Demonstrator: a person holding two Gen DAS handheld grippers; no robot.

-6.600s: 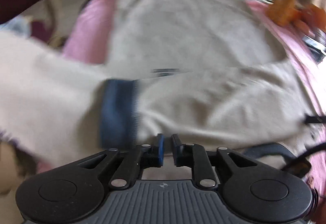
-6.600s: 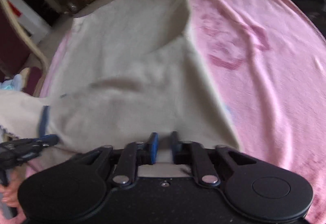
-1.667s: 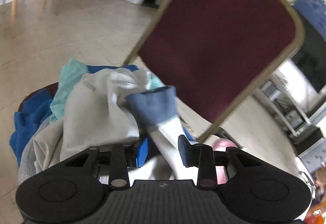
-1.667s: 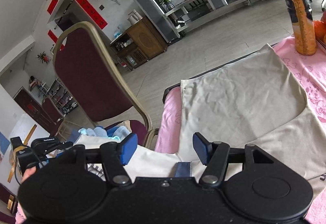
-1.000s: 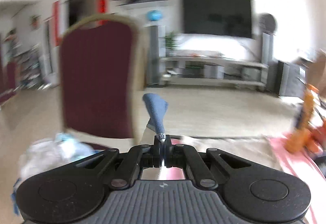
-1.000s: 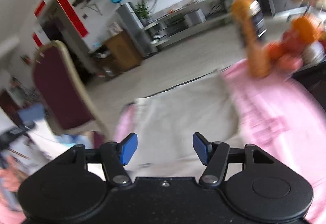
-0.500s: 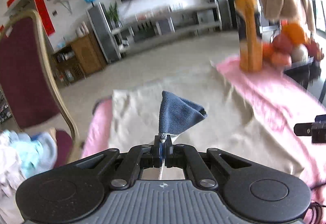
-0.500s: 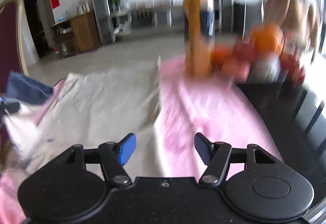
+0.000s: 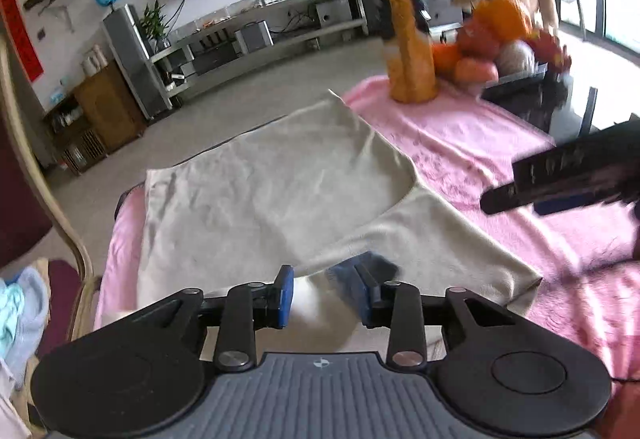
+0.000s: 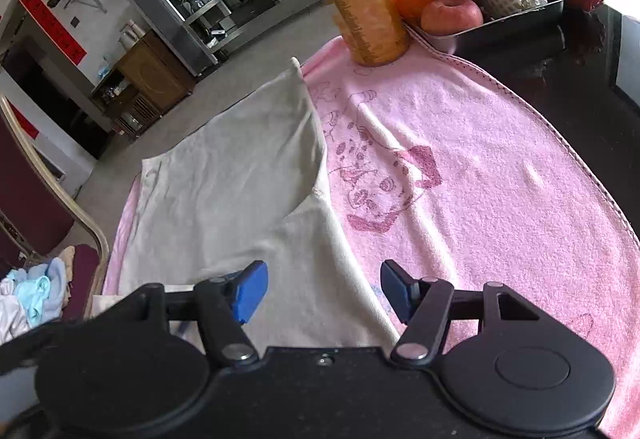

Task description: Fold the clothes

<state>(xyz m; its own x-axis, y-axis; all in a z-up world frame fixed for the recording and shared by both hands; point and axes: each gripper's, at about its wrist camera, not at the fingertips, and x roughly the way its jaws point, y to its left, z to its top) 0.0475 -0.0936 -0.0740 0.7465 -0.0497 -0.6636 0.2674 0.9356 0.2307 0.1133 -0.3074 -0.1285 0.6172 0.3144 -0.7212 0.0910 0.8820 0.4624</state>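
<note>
Your left gripper (image 9: 326, 289) has just been opening its jaws; the blue cuff (image 9: 362, 271) lies loose between them, over the beige garment (image 9: 272, 195) on the pink towel (image 10: 480, 179). Your right gripper (image 10: 322, 289) is spread, empty. The released sleeve may slide off and spoil the fold.

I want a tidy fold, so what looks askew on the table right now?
The beige garment lies crooked on the pink towel: one far corner is flipped over, leaving a curved fold. Its blue-cuffed sleeve sits bunched between the left tool's parted fingers. Nothing is spilled.
</note>
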